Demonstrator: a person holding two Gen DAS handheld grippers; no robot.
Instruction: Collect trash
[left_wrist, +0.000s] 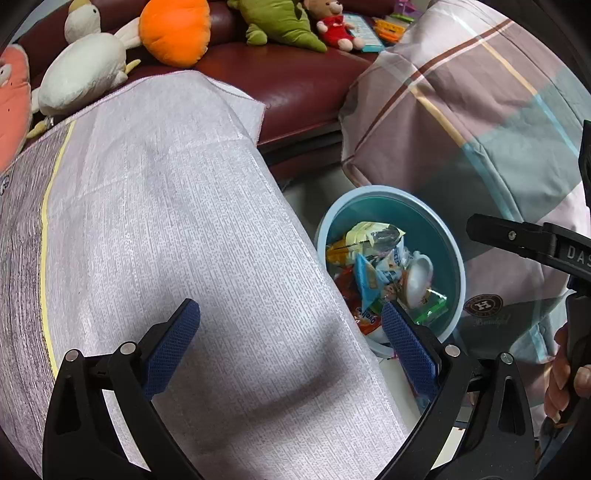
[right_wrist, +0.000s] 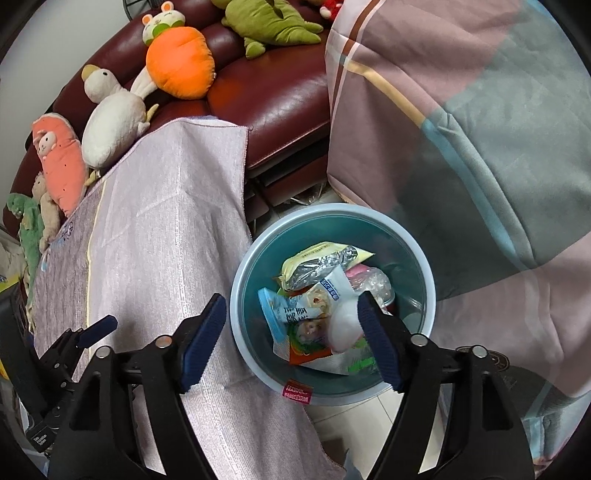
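Between the blue pads of your right gripper (right_wrist: 291, 343) nothing is held: the jaws stand apart, empty, and point down over the round blue bin (right_wrist: 424, 273). One pad hangs over the pale cloth (right_wrist: 166, 240) that covers the tabletop, the other over the bin's inside. Below them the bin sits on the floor, just beside the cloth's hanging edge, and it holds the trash (right_wrist: 317, 306): crumpled snack wrappers, a yellow-and-silver packet, a light blue packet, a white cup and bits of green and orange packaging. A small red label sticks to the bin's near rim.

Your left gripper (left_wrist: 290, 341) is released too, jaws wide and empty. Its left pad hovers over the cloth, and its right pad stands at the cloth's edge in front of the bin, where the same heap of wrappers shows. At the right edge of that view you can see part of the other gripper and your hand (left_wrist: 565, 373) on its handle.

Farther out, a plaid quilt (right_wrist: 480, 129) in pink, grey-green and blue stripes hangs down beside the bin on the far side from the tabletop. Behind everything stands a dark red leather sofa (right_wrist: 288, 99) with soft toys on it: an orange carrot toy (right_wrist: 181, 62), a white duck (right_wrist: 110, 122), a green plush dinosaur (right_wrist: 273, 22) and a pink one (right_wrist: 59, 162) at the left.
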